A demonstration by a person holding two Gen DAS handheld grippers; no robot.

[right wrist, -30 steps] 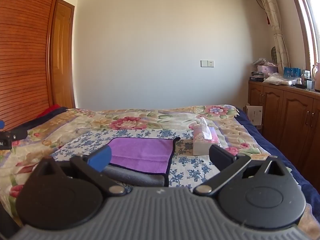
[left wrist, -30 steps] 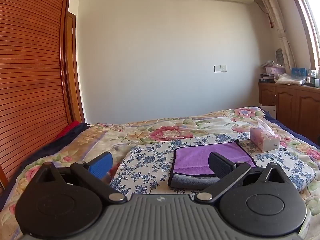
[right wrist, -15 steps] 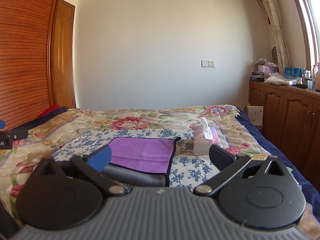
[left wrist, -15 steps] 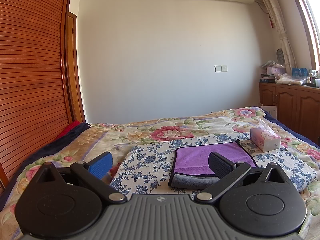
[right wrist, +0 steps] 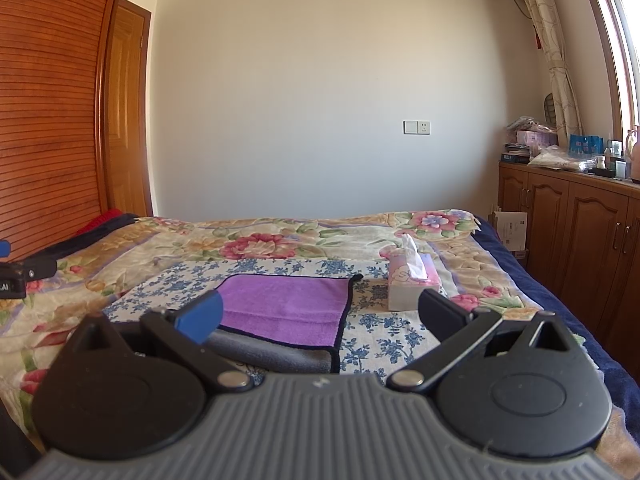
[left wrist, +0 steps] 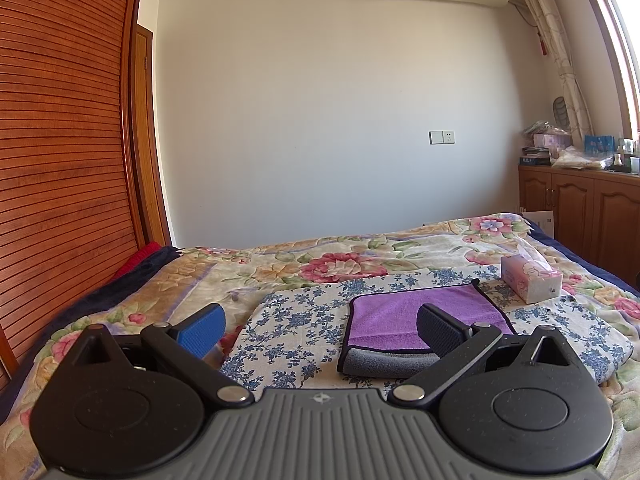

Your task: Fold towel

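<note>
A purple towel (left wrist: pixel 404 312) with a dark hem lies folded on a blue-flowered cloth (left wrist: pixel 296 320) on the bed; its grey underside shows as a thick fold along the near edge. It also shows in the right wrist view (right wrist: pixel 288 308). My left gripper (left wrist: pixel 320 330) is open and empty, held above the bed short of the towel, which sits toward its right finger. My right gripper (right wrist: pixel 320 316) is open and empty, with the towel toward its left finger. Part of the left gripper (right wrist: pixel 16 276) shows at the left edge of the right wrist view.
A pink tissue box (left wrist: pixel 530 280) stands on the bed right of the towel, also in the right wrist view (right wrist: pixel 408 284). A slatted wooden wardrobe (left wrist: pixel 60 160) lines the left side. Wooden cabinets (right wrist: pixel 580 232) with clutter on top stand at the right.
Both grippers stay open and empty. The views shifted only slightly; the towel has not moved.
</note>
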